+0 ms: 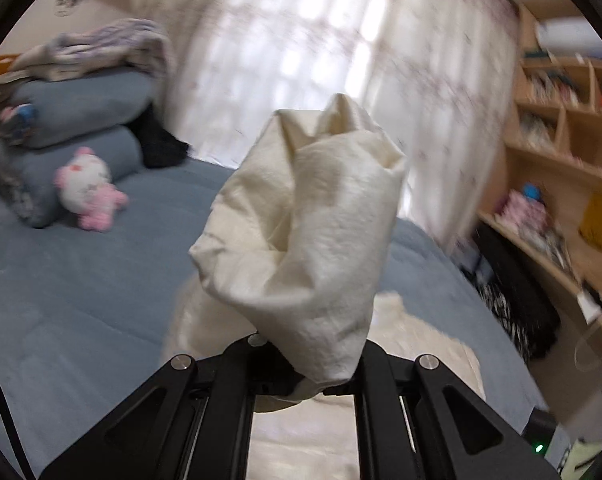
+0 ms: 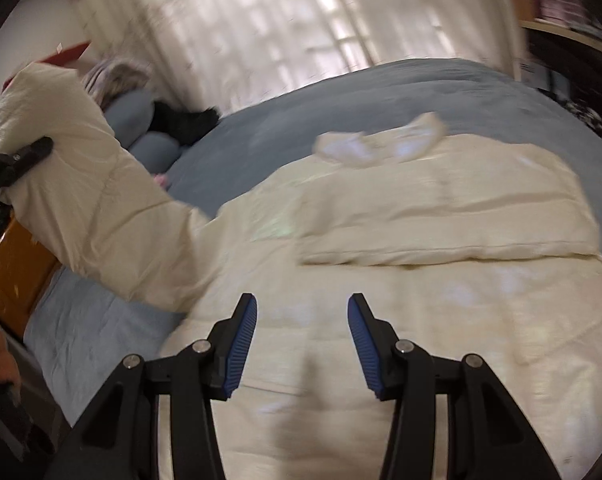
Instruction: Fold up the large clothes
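Note:
A large cream padded jacket (image 2: 401, 280) lies spread on the blue bed (image 2: 381, 92). Its right sleeve (image 2: 441, 216) is folded across the body. My left gripper (image 1: 305, 384) is shut on the end of the other sleeve (image 1: 305, 224), which bunches up in front of the camera. In the right wrist view that sleeve (image 2: 85, 192) is lifted up to the left, with the left gripper (image 2: 21, 158) at its end. My right gripper (image 2: 302, 320) is open and empty, just above the jacket's body.
Blue pillows (image 1: 81, 120) with piled clothes and a pink-and-white plush toy (image 1: 91, 192) sit at the head of the bed. A black item (image 1: 161, 144) lies by the curtain. Wooden shelves (image 1: 561, 140) stand to the right. An orange wooden bed frame (image 2: 17, 272) edges the left.

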A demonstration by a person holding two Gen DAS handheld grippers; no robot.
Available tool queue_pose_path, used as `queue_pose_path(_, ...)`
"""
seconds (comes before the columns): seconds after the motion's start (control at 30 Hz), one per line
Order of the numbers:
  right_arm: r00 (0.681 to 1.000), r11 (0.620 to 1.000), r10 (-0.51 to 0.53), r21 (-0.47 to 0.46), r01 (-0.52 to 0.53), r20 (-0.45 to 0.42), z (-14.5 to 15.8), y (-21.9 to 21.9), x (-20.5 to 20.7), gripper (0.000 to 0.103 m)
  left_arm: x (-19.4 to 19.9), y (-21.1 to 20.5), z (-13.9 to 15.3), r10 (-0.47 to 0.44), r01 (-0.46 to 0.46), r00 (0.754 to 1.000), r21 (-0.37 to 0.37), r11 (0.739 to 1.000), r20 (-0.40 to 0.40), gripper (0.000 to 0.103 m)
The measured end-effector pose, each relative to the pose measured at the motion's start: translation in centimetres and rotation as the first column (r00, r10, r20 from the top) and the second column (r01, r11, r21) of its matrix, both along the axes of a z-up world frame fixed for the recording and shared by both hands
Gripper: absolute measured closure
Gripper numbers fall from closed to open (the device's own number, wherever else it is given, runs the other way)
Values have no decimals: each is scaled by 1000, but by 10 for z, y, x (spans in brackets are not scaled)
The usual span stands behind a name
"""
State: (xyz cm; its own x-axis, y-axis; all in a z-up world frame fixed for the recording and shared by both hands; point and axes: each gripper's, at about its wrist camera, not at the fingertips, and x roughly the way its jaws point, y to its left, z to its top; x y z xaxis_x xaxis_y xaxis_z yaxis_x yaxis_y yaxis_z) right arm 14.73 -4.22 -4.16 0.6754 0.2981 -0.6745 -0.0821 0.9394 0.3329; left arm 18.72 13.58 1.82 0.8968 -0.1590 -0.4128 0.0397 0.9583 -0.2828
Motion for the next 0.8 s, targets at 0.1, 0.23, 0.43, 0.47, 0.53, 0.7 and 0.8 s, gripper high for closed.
queue_pose_path(0.1,998,998,-61,33,62,-23,-8,-38,-3,55,7,-58,-23,-57,62,995,57,996,-81,98)
queue_pose_path(0.23,989,987,-127,89,134,-76,-24,-80,-7,55,15,-131,-73,-95,139,968,181,974,-232,95)
queue_pose_path(0.43,976,970,-165,157,187,-144,-39,-119,-8,51,18,-183,-140,-125,236,887,203,950,-444,89)
queue_pose_path(0.47,975,966,-167,173,192,-149,-41,-123,-9,46,17,-185,-146,-125,244,879,208,947,-460,88)
queue_pose_path(0.53,974,960,-167,198,196,-154,-44,-127,-9,43,9,-191,-151,-122,252,872,221,942,-475,84)
queue_pose_path(0.7,978,954,-135,245,172,-161,-47,-130,-11,42,-4,-183,-133,-150,269,870,195,943,-470,25)
queue_pose_path(0.8,981,950,-124,268,161,-149,-43,-129,-13,42,-15,-174,-113,-158,255,895,187,949,-417,19)
